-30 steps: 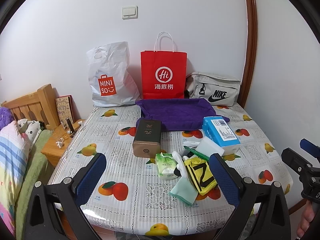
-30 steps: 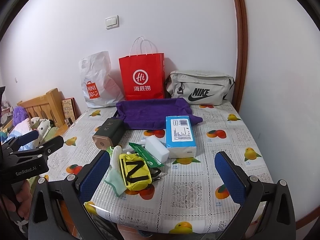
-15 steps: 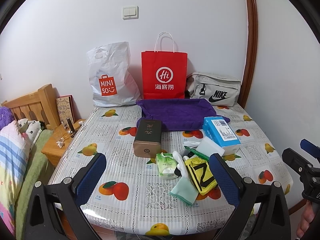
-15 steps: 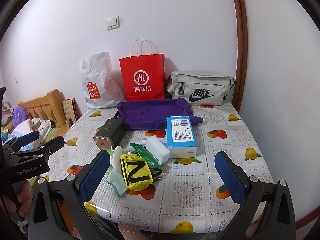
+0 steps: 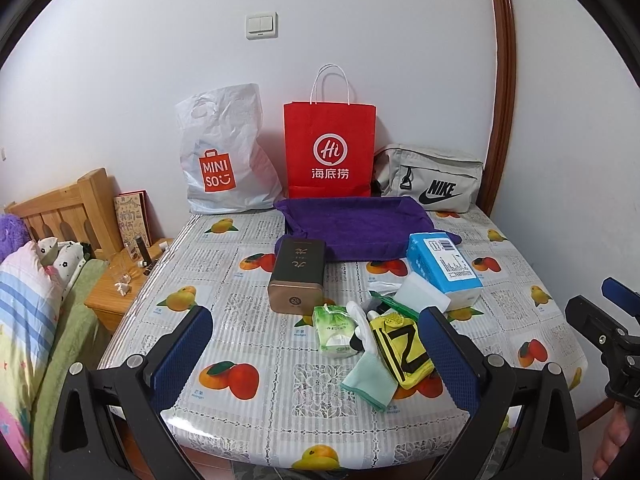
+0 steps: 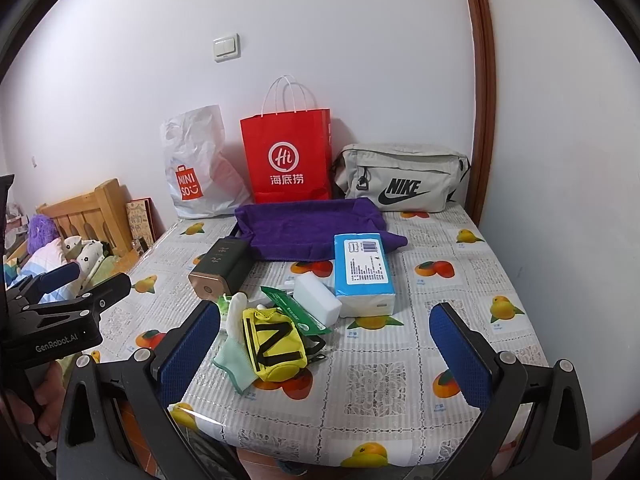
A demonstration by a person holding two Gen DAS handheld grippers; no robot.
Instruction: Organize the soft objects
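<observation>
Left gripper wide, empty | right gripper wide, empty | yellow pouch between right fingers, untouched

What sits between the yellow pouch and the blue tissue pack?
A white sponge block and a green packet lie between the yellow pouch and the blue tissue pack, clearest in the right wrist view.

1. A home bedroom: a wooden headboard, striped pillow and plush toys at far left.
2. Shopping bags stand against the far wall.
</observation>
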